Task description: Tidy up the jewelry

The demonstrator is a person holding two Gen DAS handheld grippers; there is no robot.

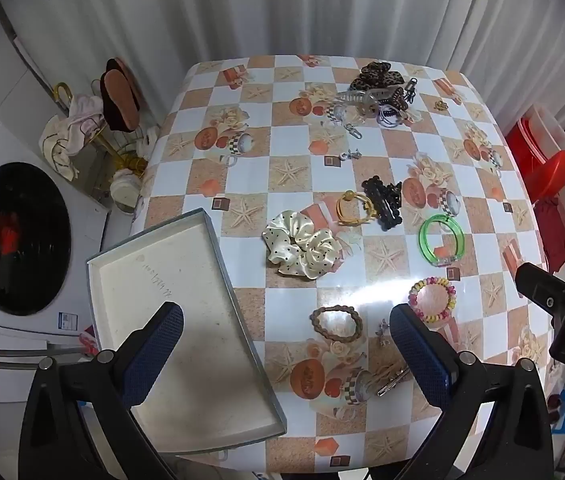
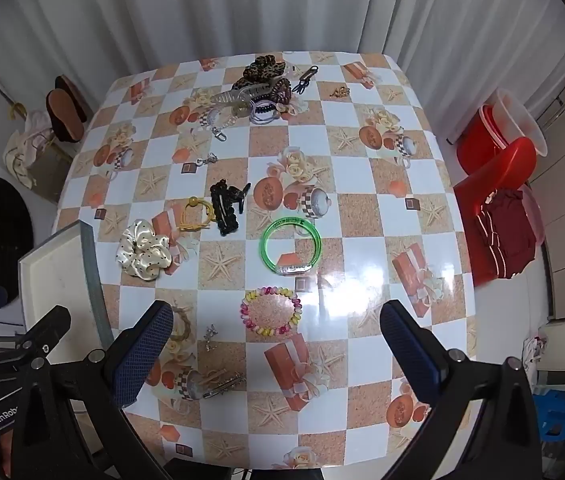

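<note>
- We count one tray (image 1: 170, 304) at the lower left of the left wrist view, sitting at the left edge of the table (image 1: 362, 168).
- One cream dotted scrunchie (image 1: 302, 246) lies mid-frame, just right of the tray; one yellow hair tie (image 1: 354, 208) and one black claw clip (image 1: 382, 200) sit touching each other above it.
- One green bangle (image 2: 290, 246) lies at the centre of the right wrist view, one pastel bead bracelet (image 2: 270, 311) below it.
- One brown braided band (image 1: 336, 323) sits between the left gripper's fingers in its view, with a small silver piece (image 1: 382, 330), perhaps an earring, beside it.
- At the table's far edge, a pile (image 1: 378, 92) of clips and ties; we cannot count them reliably.
- The left gripper (image 1: 286, 354) hovers over the near table edge, fingers spread wide, holding nothing, its left finger above the tray.
- The right gripper (image 2: 276, 358) hovers likewise at bottom centre of its view, jaws wide apart and empty, just below the bead bracelet.
</note>
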